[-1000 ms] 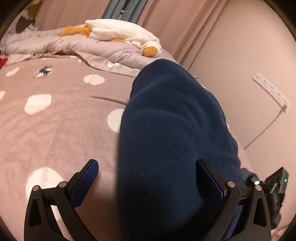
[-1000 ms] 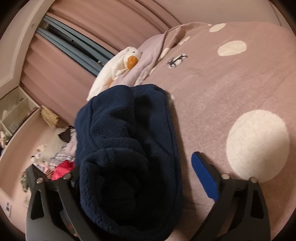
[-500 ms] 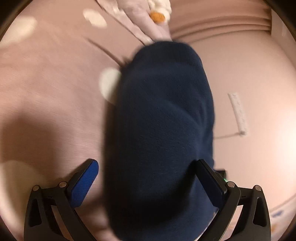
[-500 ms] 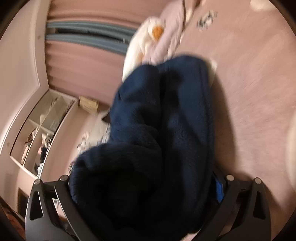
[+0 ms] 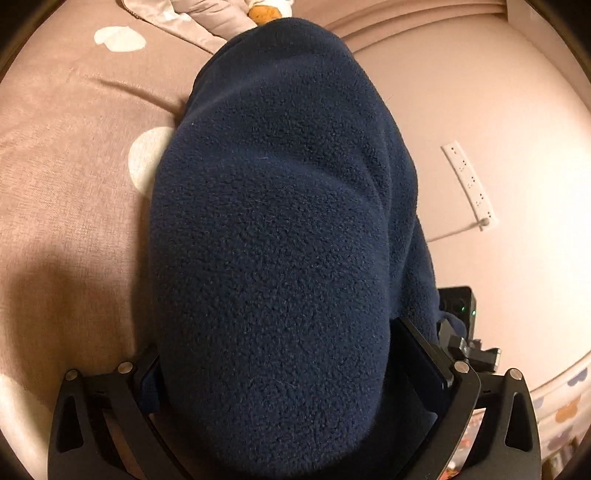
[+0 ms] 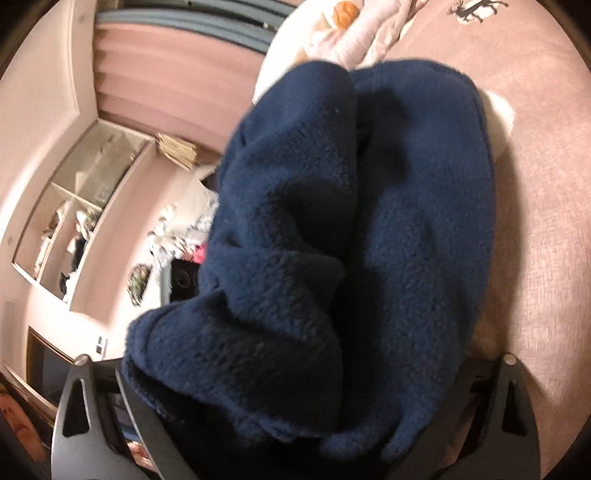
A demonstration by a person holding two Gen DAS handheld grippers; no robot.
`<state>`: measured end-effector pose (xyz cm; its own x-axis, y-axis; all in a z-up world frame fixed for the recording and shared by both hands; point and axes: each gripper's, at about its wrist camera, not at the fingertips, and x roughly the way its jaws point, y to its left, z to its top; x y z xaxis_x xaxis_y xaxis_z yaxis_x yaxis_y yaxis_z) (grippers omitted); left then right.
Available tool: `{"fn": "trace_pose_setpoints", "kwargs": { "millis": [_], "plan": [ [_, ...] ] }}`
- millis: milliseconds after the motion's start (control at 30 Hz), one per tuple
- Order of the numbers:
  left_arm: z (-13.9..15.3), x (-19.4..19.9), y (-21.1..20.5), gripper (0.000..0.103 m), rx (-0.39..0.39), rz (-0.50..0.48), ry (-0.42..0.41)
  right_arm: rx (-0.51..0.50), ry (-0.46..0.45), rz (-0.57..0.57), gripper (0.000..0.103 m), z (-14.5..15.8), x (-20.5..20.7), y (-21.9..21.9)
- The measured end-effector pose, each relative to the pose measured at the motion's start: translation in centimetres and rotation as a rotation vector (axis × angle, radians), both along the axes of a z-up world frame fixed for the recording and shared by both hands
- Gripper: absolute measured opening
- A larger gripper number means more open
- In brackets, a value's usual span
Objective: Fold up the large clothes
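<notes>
One folded bundle of navy fleece (image 5: 273,236), thick and several layers deep, on a pink spotted bedspread (image 5: 66,206) near the bed's edge.

Tools: the left gripper (image 5: 280,376) straddles one end of the bundle, which fills the gap between its fingers; whether the pads press on it I cannot tell. The right gripper (image 6: 295,384) straddles the other end, its jaws closing, fleece bulging between them.

Lie: long axis runs away from each camera toward the plush duck (image 6: 345,11) and crumpled quilt (image 5: 207,22); a fold seam runs lengthwise down the top.

Risks: a loose upper flap near the right gripper may slip out and unroll if the bite catches only the outer layers; uneven pull from the two ends could twist the bundle or drag it off the bed's edge.
</notes>
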<state>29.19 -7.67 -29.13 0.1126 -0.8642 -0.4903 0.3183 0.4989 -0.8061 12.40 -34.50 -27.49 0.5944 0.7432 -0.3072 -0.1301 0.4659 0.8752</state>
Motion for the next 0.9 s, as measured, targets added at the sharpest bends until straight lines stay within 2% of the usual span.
{"fn": "trace_pose_setpoints", "kwargs": {
  "millis": [33,100,267,433,533,767,900],
  "plan": [
    [0.2,-0.1,-0.1,0.103,-0.006,0.001,-0.002,0.042,-0.019,-0.013,0.082,0.0,-0.4,-0.1],
    [0.7,-0.6,-0.1,0.103,-0.028,0.009,-0.014,0.104,-0.054,-0.029,0.081,0.4,-0.7,0.0],
    [3.2,-2.1,0.2,0.103,-0.052,0.028,-0.082,0.090,-0.141,-0.022,0.080,2.5,-2.1,1.2],
    [7.9,-5.2,1.1,0.103,-0.065,0.047,-0.261,0.062,-0.283,-0.010,0.080,6.6,-3.7,2.3],
    [10.4,-6.4,2.0,0.103,-0.083,0.065,-0.330,0.071,-0.351,0.001,0.081,8.7,-3.7,3.1],
    [13.5,-9.6,5.4,0.103,-0.128,0.100,-0.400,0.041,-0.440,0.030,0.081,12.8,-4.5,5.9],
    [14.9,-11.8,6.3,0.103,-0.085,0.157,-0.454,0.032,-0.462,0.053,0.081,13.5,-4.7,6.2]
  ]
}}
